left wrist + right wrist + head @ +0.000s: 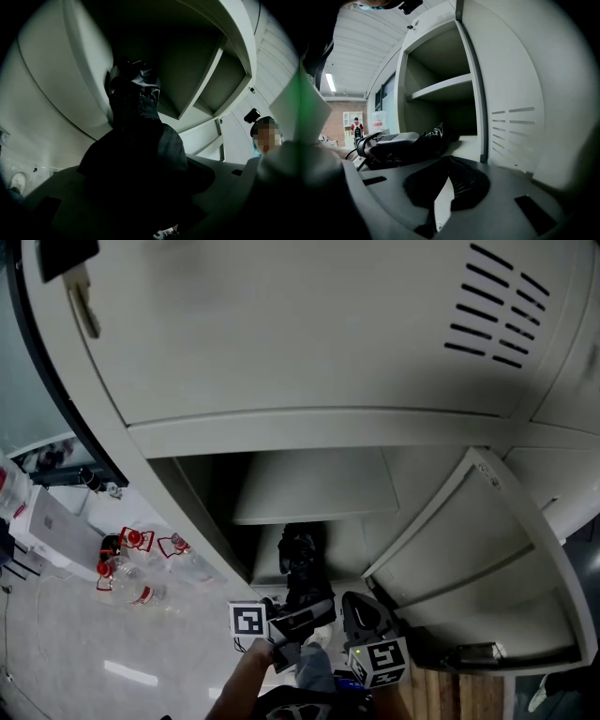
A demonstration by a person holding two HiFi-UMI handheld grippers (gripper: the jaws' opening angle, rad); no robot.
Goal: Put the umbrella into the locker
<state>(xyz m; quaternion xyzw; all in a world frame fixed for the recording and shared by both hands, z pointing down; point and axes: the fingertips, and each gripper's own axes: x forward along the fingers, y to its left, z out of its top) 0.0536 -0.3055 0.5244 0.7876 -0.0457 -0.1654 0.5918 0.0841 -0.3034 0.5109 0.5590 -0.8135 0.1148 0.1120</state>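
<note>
The folded black umbrella (300,563) lies with its far end inside the lower compartment of the grey locker (319,488), under the shelf. My left gripper (298,617) is shut on its near end, just outside the opening. In the left gripper view the umbrella (136,117) fills the space between the jaws and points into the locker. My right gripper (361,610) hovers beside it to the right, shut and holding nothing. The right gripper view shows its pads (461,180) meeting, with the left gripper (389,143) and the umbrella (433,136) ahead to the left.
The locker door (487,559) stands open at the right, close to my right gripper. Several plastic bottles (131,568) and a white box (52,526) lie on the pale floor at the left. A distant person (356,126) stands far back.
</note>
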